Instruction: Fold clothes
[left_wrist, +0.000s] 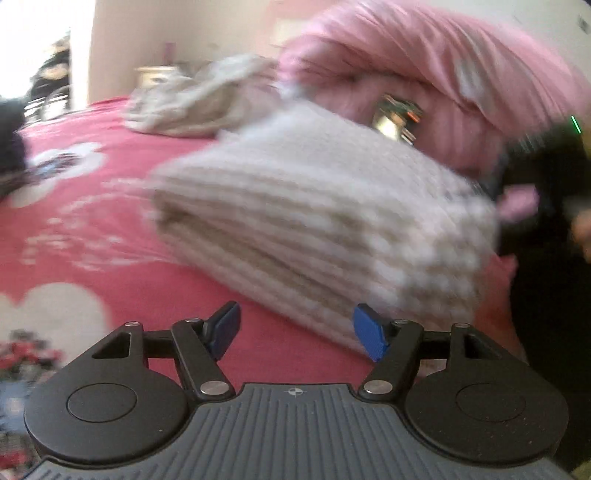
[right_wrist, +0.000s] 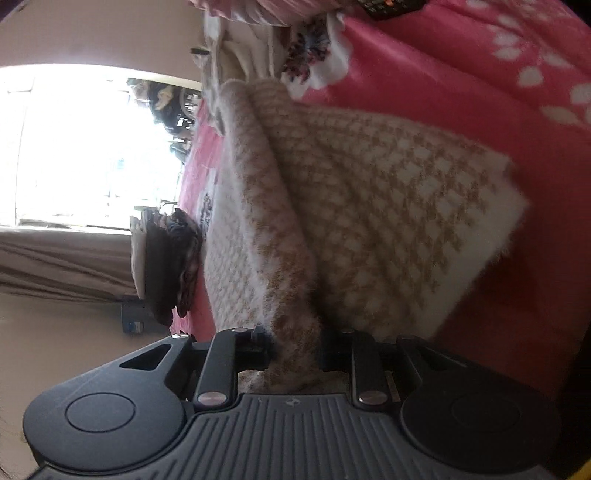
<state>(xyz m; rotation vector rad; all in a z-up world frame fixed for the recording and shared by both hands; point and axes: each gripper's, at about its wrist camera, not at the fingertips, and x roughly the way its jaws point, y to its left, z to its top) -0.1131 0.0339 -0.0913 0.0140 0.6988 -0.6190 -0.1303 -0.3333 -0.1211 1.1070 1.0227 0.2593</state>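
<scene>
Two grippers going here, one in each hand, and they're doing very different jobs. My right gripper (right_wrist: 295, 350) is clamped on a fold of the fuzzy beige-and-white houndstooth sweater (right_wrist: 369, 192); the knit bunches up between the black fingers (right_wrist: 255, 354) and spills back toward the camera. From that pinch the sweater fans out toward 12 and 2 o'clock, lying across the pink bedspread (right_wrist: 461, 74) with its white flower print. That view is rolled on its side, so the bright window (right_wrist: 85, 144) sits at 9 o'clock and a dark pile of clothes (right_wrist: 170, 266) sits just left of the sweater, around 8 o'clock.

My left gripper (left_wrist: 297, 328) is spread wide with nothing between the blue pads (left_wrist: 369, 332). The same sweater shows up there as a blurry folded bundle just past the tips, its near edge running close by the right-hand pad; I can't tell if it touches. At 1 o'clock a pink ribbed sleeve (left_wrist: 461, 66) reaches in over the bundle, and the other gripper's dark body is at 3 o'clock. Further back at 11 o'clock there's a crumpled cream garment (left_wrist: 184, 103) lying on the bedspread. Everything in the left view is smeared, so fine detail is lost.
</scene>
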